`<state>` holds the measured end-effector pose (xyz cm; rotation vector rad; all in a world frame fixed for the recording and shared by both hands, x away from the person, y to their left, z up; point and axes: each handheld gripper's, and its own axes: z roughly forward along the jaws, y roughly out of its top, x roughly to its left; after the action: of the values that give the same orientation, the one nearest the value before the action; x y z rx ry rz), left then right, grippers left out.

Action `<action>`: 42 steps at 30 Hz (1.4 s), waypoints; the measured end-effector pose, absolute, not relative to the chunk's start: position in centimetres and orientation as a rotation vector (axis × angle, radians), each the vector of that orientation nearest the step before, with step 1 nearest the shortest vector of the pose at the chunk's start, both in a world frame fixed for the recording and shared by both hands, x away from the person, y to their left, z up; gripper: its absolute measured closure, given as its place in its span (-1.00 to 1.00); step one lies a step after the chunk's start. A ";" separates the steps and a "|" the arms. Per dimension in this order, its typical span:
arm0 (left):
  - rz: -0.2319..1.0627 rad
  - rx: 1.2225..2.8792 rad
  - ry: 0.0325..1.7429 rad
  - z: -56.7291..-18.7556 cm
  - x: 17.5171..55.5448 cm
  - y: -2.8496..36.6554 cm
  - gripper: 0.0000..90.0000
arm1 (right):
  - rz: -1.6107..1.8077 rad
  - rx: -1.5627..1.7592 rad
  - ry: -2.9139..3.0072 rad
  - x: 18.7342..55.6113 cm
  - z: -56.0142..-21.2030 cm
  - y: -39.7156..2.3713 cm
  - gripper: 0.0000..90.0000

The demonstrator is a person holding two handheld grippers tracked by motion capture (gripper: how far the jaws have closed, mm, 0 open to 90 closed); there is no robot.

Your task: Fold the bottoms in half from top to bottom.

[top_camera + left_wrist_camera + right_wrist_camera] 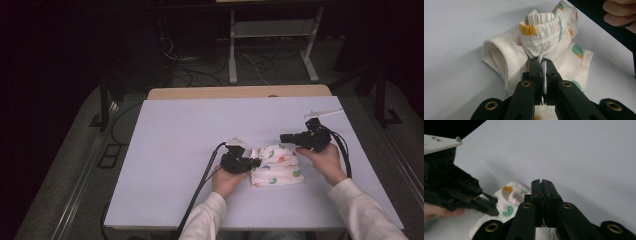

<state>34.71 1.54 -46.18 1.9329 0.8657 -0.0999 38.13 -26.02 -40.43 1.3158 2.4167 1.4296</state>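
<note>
A person sits at a white table point(175, 150), holding a black two-jaw gripper in each hand. Near the middle of the table, toward the person, lies a small white garment point(276, 166) printed with orange, green and teal shapes, already folded into a compact bundle. The left gripper point(541, 64) has its jaws pressed together on a gathered elastic edge of the garment, pinning a thin layer of cloth between them. The right gripper point(541, 182) hovers just above and beyond the bundle, jaws closed tight against each other and holding nothing. The folding looks mostly done: the cloth sits doubled over itself with a rolled edge on one side. What seems left is a last tuck or flattening, though the bundle's far side is hard to read.
</note>
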 end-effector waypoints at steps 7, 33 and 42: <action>-0.095 1.933 0.861 -46.2 34.7 1.5 0.93 | 1.301 1.345 2.487 40.7 -40.4 -23.6 0.98; -0.114 1.932 0.814 -45.7 34.2 1.5 0.33 | 1.045 1.558 2.714 42.8 -43.3 -21.8 0.97; -0.090 1.833 0.856 -45.3 34.2 3.3 -0.07 | 1.079 1.563 2.760 41.8 -43.1 -22.5 0.97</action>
<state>34.24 3.30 -45.33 1.8327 0.8555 -0.0897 41.76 -22.51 -43.12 1.5631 2.7603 1.0790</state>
